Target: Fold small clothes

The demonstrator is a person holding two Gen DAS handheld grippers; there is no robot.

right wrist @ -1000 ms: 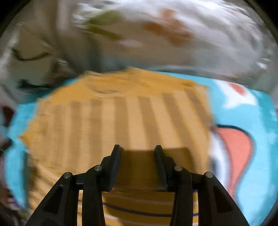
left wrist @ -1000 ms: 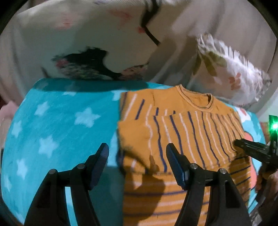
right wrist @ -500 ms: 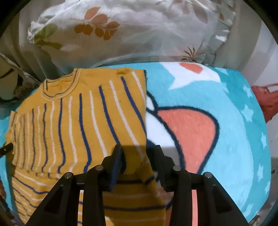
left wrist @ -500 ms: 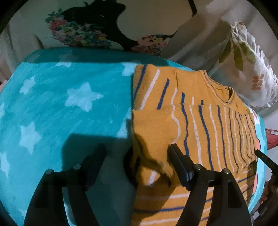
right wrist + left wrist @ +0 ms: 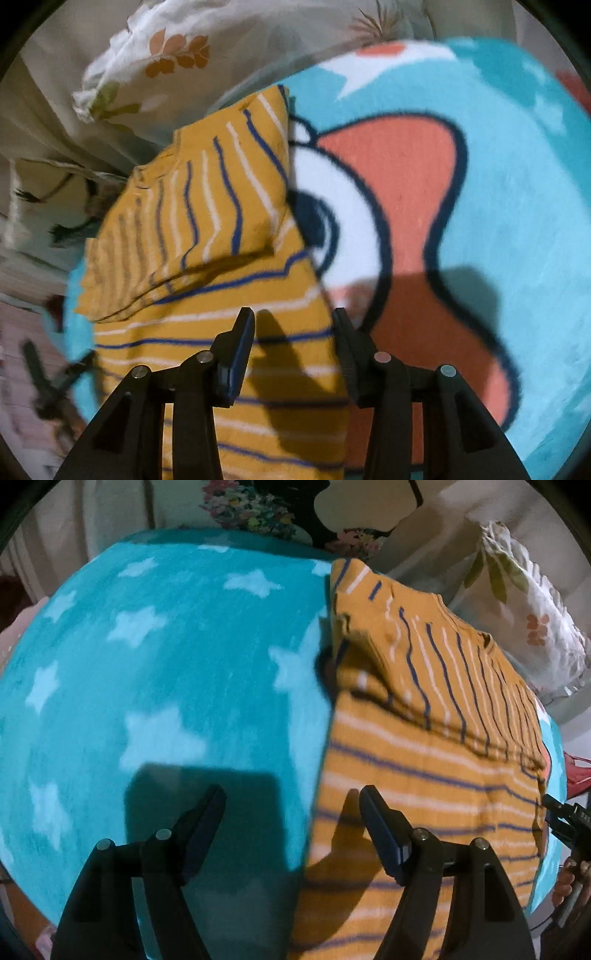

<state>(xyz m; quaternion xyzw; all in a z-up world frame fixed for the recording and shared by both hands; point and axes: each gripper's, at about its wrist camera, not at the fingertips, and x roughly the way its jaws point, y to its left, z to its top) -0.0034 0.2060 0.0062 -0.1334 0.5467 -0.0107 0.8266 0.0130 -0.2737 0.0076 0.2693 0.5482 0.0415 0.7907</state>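
Mustard-yellow sweater with blue and white stripes, sleeves folded across its chest, flat

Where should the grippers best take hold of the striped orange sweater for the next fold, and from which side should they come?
Probably the near hem corners of the striped orange sweater: left gripper on its left edge, right gripper on its right edge, both coming from the near side. The sleeves already lie folded in, and both grippers are open, astride these edges on the blue blanket.

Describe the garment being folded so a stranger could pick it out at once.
Find the turquoise star-print blanket covering the bed. On its right half lies a mustard sweater with navy and white stripes, its top part folded over. The floral pillow behind it is pale, not striped.
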